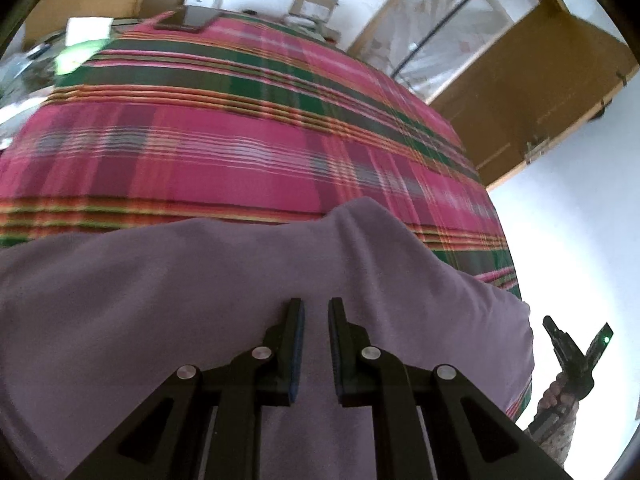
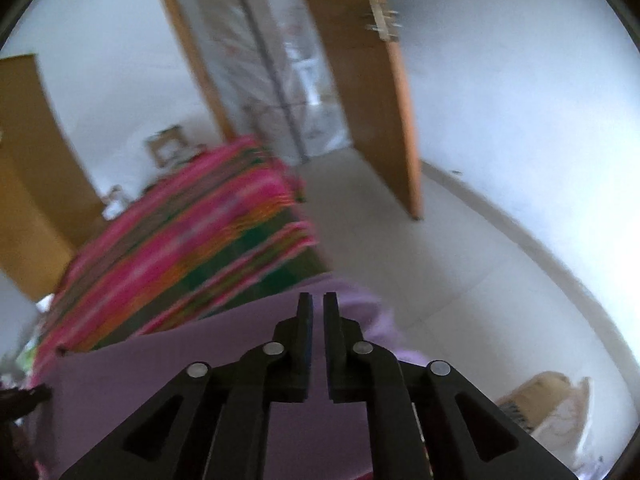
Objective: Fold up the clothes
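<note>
A lilac garment (image 1: 200,280) lies spread on the near part of a bed with a pink and green plaid cover (image 1: 240,120). My left gripper (image 1: 316,306) hovers over the garment with its jaws a narrow gap apart and nothing between them. Past the bed's right edge, a hand holds my right gripper (image 1: 576,344). In the blurred right wrist view, my right gripper (image 2: 317,300) is over the garment's (image 2: 160,368) corner at the bed edge. Its jaws are slightly apart with nothing gripped. The plaid cover (image 2: 180,248) runs away to the upper left.
A dark flat device (image 1: 192,18) and small boxes (image 1: 312,0) sit at the bed's far end. A wooden door (image 2: 384,120) stands ajar past the bed, over pale tiled floor (image 2: 460,280). A bag (image 2: 548,404) lies on the floor at lower right.
</note>
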